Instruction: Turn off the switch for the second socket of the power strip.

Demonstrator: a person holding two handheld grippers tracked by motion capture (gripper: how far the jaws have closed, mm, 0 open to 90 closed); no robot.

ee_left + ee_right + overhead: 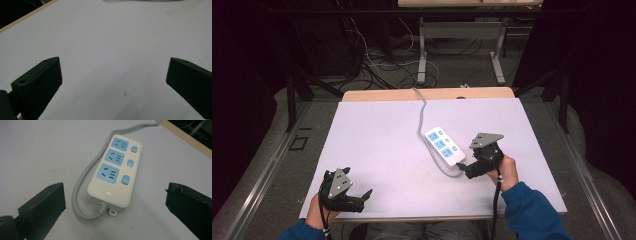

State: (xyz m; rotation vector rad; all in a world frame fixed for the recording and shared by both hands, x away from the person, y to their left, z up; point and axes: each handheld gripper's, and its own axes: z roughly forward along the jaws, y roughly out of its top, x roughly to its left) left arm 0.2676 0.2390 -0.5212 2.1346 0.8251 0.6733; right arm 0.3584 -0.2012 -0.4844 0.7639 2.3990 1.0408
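Observation:
A white power strip [444, 146] with three blue sockets and three blue switches lies flat, right of the table's middle. Its grey cable [422, 107] loops from the near end and runs off over the far edge. My right gripper [465, 170] is open just short of the strip's near end, pointing at it. In the right gripper view the power strip [117, 170] and its cable [80, 192] lie ahead of the open right gripper [115, 188], untouched. My left gripper [363, 198] is open over bare table at the front left. The left gripper [114, 61] holds nothing.
A white sheet [377, 150] covers the table, and a wooden edge [377, 95] shows at the far side. Beyond it stand a second table's legs [422, 55] and loose cables on the floor [377, 70]. A small brown speck [124, 93] marks the sheet.

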